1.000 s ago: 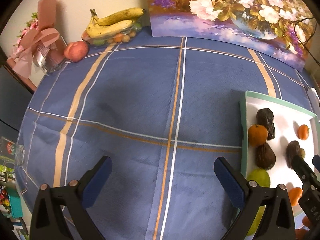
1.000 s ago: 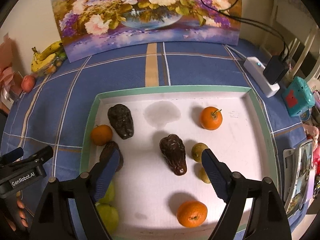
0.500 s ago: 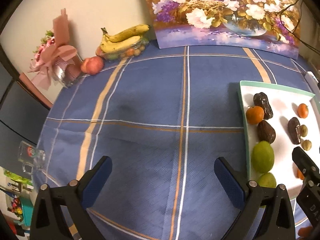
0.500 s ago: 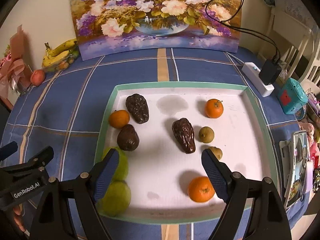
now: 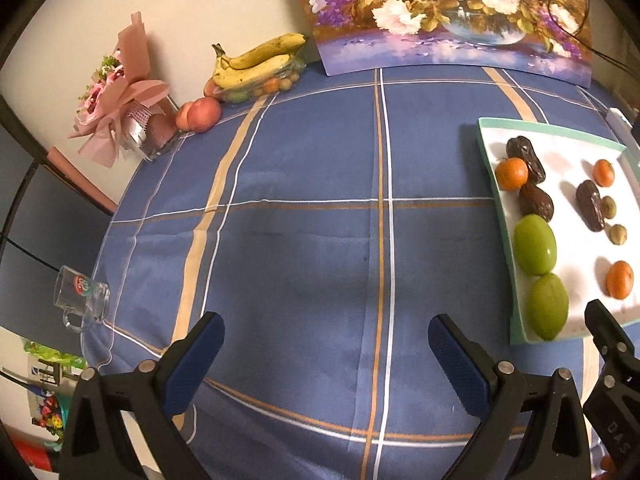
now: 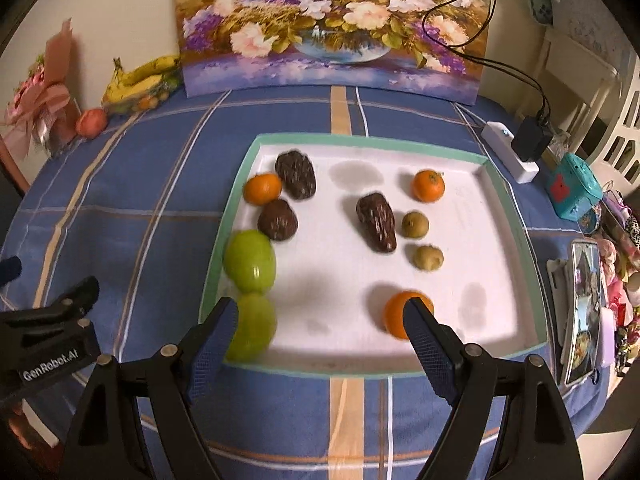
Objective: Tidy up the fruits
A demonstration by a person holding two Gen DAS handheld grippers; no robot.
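A white tray with a green rim (image 6: 516, 216) (image 5: 486, 152) holds two green fruits (image 6: 250, 260) (image 5: 535, 244), three oranges (image 6: 428, 186), three dark brown fruits (image 6: 376, 222) and two small kiwis (image 6: 415, 224). My right gripper (image 6: 320, 320) is open and empty above the tray's near edge. My left gripper (image 5: 326, 344) is open and empty over the blue cloth, left of the tray. It also shows in the right wrist view (image 6: 48, 320).
Bananas on a bowl (image 5: 256, 66), a peach (image 5: 202, 114) and a pink bouquet (image 5: 120, 108) stand at the back left. A glass mug (image 5: 80, 300) sits at the left edge. A flower painting (image 6: 332, 24), power strip (image 6: 508, 152), teal box (image 6: 572, 184) and phone (image 6: 584, 308).
Both grippers have pulled back and up from the table; the tray and fruits now look smaller and farther. Both stay open and empty.
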